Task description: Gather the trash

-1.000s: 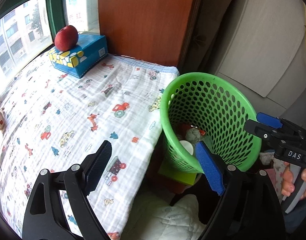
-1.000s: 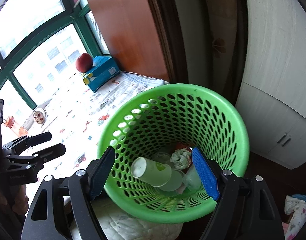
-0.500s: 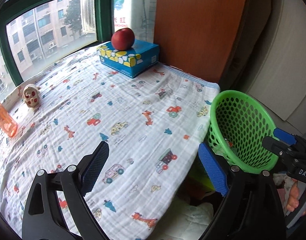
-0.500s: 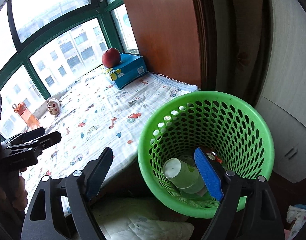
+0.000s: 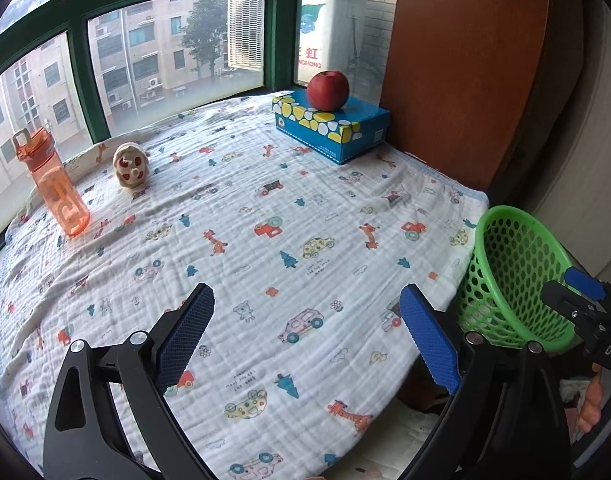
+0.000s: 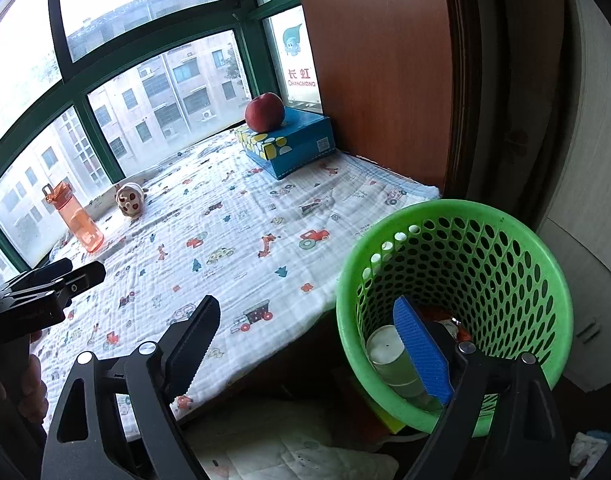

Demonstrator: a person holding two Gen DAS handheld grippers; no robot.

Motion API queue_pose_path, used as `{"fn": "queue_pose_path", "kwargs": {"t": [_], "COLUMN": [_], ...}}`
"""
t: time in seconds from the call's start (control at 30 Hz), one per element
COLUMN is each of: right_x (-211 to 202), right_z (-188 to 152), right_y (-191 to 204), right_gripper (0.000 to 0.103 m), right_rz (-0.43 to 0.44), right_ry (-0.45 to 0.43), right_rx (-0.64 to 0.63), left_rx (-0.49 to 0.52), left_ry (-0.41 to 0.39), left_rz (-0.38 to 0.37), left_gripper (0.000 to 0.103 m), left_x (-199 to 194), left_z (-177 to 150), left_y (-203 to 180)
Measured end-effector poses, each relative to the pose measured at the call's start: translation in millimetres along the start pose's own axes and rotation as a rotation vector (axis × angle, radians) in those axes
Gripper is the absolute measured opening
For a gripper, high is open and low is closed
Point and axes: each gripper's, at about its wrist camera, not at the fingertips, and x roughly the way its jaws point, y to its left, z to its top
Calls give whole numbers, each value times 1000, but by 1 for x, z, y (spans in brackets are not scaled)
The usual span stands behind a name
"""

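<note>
A green perforated basket (image 6: 457, 216) stands off the right edge of the cloth-covered ledge (image 5: 265, 240); a paper cup (image 6: 389, 356) and crumpled scraps lie at its bottom. My left gripper (image 5: 305, 332) hangs over the printed cloth, its jaws opening with nothing between them. My right gripper (image 6: 309, 344) is at the ledge's corner beside the basket, jaws also opening and empty; its blue pad (image 6: 421, 348) overlaps the basket's inside in the picture. The basket (image 5: 517, 272) shows at the right of the left wrist view, with the right gripper's fingers (image 5: 577, 292) in front of it.
On the ledge by the window stand an orange bottle (image 5: 53, 184), a small round toy (image 5: 129, 164) and a blue tissue box (image 5: 333, 128) with a red apple (image 5: 328, 90) on top. A wooden panel (image 6: 385, 80) rises at the right. White bedding (image 6: 289, 444) lies below the ledge.
Both grippers have swung left, away from the basket and over the ledge, and their jaws have widened. The bottle and toy have come into view.
</note>
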Motion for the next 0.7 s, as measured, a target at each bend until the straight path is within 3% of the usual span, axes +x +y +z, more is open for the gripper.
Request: {"fn": "queue_pose_path", "kwargs": {"t": [0.7], "right_x": [5], "right_z": [-2], "right_y": [32], "right_gripper": [91], "right_rz": [32], "right_ry": [5], "right_rx": [-63], "left_rx": [-45], "left_ry": [0], "left_rz": [77], "left_gripper": [97], "left_x": [-13], "left_z": [-16], "left_y": [24]}}
